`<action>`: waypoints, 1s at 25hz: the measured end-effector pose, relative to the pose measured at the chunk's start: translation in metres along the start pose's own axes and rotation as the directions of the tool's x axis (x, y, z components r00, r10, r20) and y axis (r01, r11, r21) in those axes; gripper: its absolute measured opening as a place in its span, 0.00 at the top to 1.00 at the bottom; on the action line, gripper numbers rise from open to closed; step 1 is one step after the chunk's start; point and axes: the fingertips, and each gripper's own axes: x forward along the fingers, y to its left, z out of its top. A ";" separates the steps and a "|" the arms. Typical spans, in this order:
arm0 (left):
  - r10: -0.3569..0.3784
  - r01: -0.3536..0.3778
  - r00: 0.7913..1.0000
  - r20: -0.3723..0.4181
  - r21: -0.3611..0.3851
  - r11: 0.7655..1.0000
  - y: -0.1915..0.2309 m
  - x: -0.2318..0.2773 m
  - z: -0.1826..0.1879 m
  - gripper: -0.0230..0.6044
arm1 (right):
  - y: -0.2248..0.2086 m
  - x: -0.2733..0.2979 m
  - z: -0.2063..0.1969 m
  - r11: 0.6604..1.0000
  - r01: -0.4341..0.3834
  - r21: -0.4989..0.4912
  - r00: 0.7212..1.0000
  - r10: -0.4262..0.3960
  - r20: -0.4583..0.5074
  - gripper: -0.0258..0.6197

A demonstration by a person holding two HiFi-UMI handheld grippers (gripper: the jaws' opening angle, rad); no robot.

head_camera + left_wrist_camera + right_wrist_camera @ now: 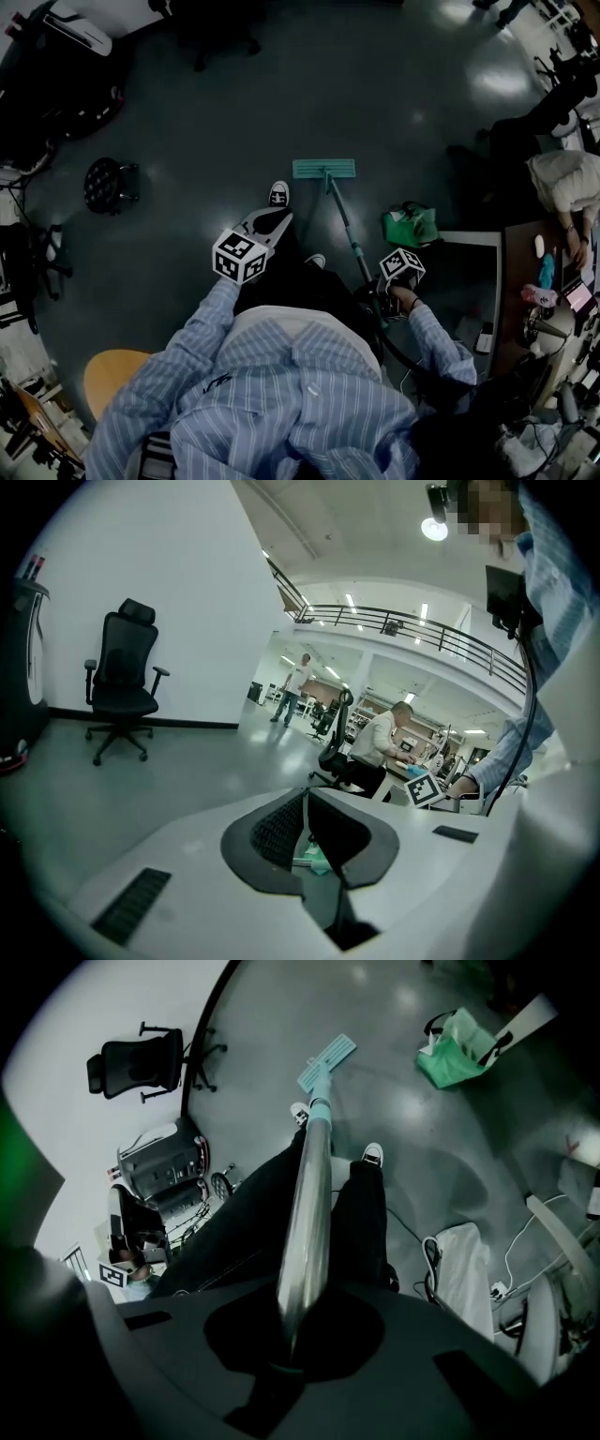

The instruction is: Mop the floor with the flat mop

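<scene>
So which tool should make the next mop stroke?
Right. The right tool is shut on the mop handle, mop head flat on the floor; the left tool is shut, empty, off the handle.

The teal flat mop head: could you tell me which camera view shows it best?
The head view: the whole teal flat mop head lies on the grey floor. The right gripper view shows it small, beyond the silver pole. The left gripper view doesn't clearly show it.
</scene>
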 end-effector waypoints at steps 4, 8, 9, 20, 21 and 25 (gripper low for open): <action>0.007 -0.007 1.000 -0.020 -0.021 1.000 0.024 0.007 0.005 0.93 | 0.029 -0.003 0.029 1.000 -0.013 0.003 1.000 0.013 -0.001 0.93; 0.018 -0.019 0.999 -0.032 -0.040 0.999 0.053 0.019 0.021 0.93 | 0.060 -0.013 0.066 1.000 -0.011 0.000 1.000 0.011 -0.010 0.93; 0.021 -0.022 0.999 -0.034 -0.044 0.999 0.062 0.023 0.025 0.93 | 0.068 -0.016 0.077 1.000 -0.009 -0.002 1.000 0.009 -0.012 0.93; 0.084 -0.092 0.994 -0.063 -0.123 0.988 0.181 0.057 0.065 0.93 | 0.172 -0.044 0.236 1.000 -0.006 0.005 1.000 0.006 -0.004 0.93; 0.087 -0.095 0.994 -0.068 -0.129 0.987 0.192 0.061 0.068 0.93 | 0.183 -0.047 0.254 1.000 -0.007 0.005 1.000 0.007 -0.002 0.93; 0.081 -0.094 0.992 -0.092 -0.148 0.985 0.236 0.079 0.079 0.93 | 0.230 -0.055 0.326 1.000 -0.021 0.002 1.000 0.021 0.017 0.93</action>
